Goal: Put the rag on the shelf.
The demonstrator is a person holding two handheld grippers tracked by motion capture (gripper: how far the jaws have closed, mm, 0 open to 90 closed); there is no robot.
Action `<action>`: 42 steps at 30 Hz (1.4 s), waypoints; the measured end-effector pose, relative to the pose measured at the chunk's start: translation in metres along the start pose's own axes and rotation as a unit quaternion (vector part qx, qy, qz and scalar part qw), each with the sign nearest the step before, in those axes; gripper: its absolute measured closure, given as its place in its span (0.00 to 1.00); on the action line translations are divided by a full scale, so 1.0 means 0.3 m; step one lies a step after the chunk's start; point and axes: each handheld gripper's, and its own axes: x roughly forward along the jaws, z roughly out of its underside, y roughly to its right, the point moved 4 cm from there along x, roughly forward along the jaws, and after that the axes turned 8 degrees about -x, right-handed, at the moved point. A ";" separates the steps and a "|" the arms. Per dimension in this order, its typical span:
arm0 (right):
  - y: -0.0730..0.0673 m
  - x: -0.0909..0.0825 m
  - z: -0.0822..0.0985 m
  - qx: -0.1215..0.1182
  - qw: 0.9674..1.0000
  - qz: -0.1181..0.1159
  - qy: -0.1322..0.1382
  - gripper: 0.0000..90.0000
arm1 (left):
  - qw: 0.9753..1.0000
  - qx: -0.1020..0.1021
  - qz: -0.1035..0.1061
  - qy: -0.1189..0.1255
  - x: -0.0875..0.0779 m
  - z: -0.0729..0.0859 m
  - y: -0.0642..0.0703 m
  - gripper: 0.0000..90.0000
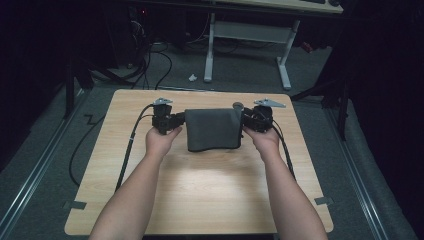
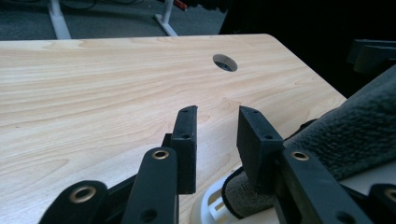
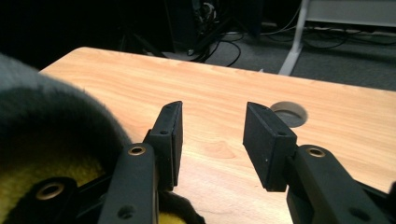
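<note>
Grey, soft cloth (image 1: 212,129) lies folded on the wooden table (image 1: 200,190), a little beyond the table's middle, toward 12 o'clock in the high view. The left gripper (image 1: 181,120) is just beside the cloth's edge at 9 o'clock, and the right gripper (image 1: 245,120) is just beside its edge at 3 o'clock; each one is held in a hand of the person, whose forearms come in from 6 o'clock.

In the left gripper view the jaws are released, with bare table between them, and the cloth (image 2: 355,135) lies at 3 o'clock of them, close beside one jaw. In the right gripper view the jaws stand apart too and grasp nothing; the cloth (image 3: 51,121) is at 9 o'clock, and something yellow (image 3: 28,179) shows under its fold. A round hole (image 3: 289,113) in the table is at 1 o'clock of these jaws.
</note>
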 end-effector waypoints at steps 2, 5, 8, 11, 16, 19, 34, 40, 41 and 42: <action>0.006 -0.011 -0.006 -0.003 1.000 0.001 0.005 0.64 | 1.000 0.003 -0.005 0.008 -0.013 -0.008 -0.001 0.76; 0.013 -0.022 -0.012 -0.005 1.000 0.007 0.006 0.64 | 1.000 0.009 -0.009 0.014 -0.029 -0.017 0.000 0.76; 0.015 -0.031 -0.016 -0.007 1.000 0.011 0.008 0.63 | 1.000 0.015 -0.014 0.018 -0.042 -0.022 0.000 0.76; 0.017 -0.043 -0.017 -0.014 1.000 0.018 0.009 0.63 | 0.999 0.019 -0.022 0.021 -0.059 -0.022 -0.007 0.74; 0.018 -0.062 -0.002 -0.026 0.999 0.025 -0.003 0.63 | 0.999 0.028 -0.037 0.014 -0.088 -0.003 -0.030 0.71; 0.016 -0.080 0.011 -0.033 0.999 0.034 0.002 0.63 | 0.998 0.045 -0.047 0.016 -0.110 0.011 -0.035 0.70; -0.067 -0.233 0.161 -0.083 0.995 0.049 -0.006 0.54 | 0.992 0.091 -0.074 0.038 -0.280 0.188 -0.004 0.57; -0.123 -0.305 0.253 -0.103 0.993 0.058 0.001 0.54 | 0.993 0.092 -0.061 0.030 -0.361 0.312 0.022 0.56; -0.129 -0.318 0.271 -0.102 0.993 0.057 -0.001 0.54 | 0.994 0.090 -0.058 0.027 -0.374 0.336 0.026 0.56; -0.137 -0.331 0.288 -0.099 0.993 0.057 -0.002 0.54 | 0.994 0.092 -0.057 0.023 -0.388 0.362 0.030 0.56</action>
